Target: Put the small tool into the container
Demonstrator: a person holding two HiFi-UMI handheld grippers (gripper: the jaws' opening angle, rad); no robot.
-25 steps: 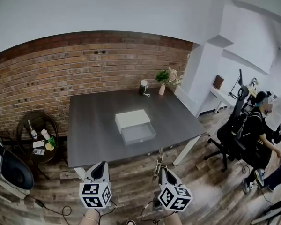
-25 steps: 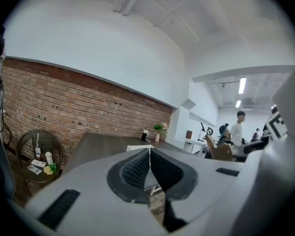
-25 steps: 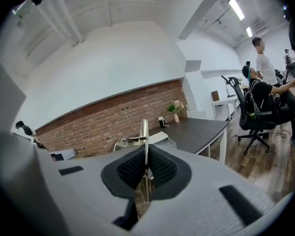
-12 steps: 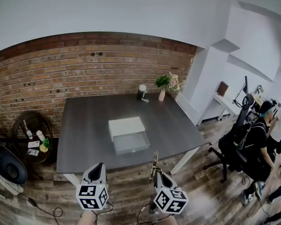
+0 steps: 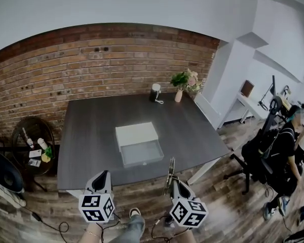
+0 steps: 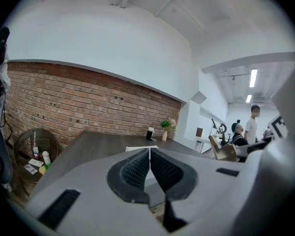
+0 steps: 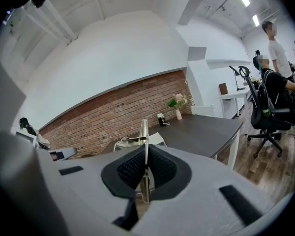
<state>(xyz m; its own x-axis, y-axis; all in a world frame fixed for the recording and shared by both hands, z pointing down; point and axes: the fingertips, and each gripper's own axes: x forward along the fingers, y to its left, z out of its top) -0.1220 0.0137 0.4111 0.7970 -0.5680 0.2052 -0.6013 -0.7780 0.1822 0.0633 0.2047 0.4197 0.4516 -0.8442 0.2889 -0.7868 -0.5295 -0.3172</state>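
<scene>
Both hang short of the table's (image 5: 91,135) near edge: right tool (image 5: 173,180) clamps the metal implement (image 5: 171,167), left tool (image 5: 102,175) is pinched together, empty. Carrying step, I judge; next, reach over the container (image 5: 143,160).

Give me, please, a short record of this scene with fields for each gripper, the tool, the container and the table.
left gripper: jaws together, nothing between them
right gripper: jaws shut on the small tool
small tool: thin, metallic, sticks up out of the jaws
container: white box on the table, its drawer pulled out toward the person, apparently empty
table: dark grey; vase of flowers at the far edge
task state: tool not yet in the container
</scene>
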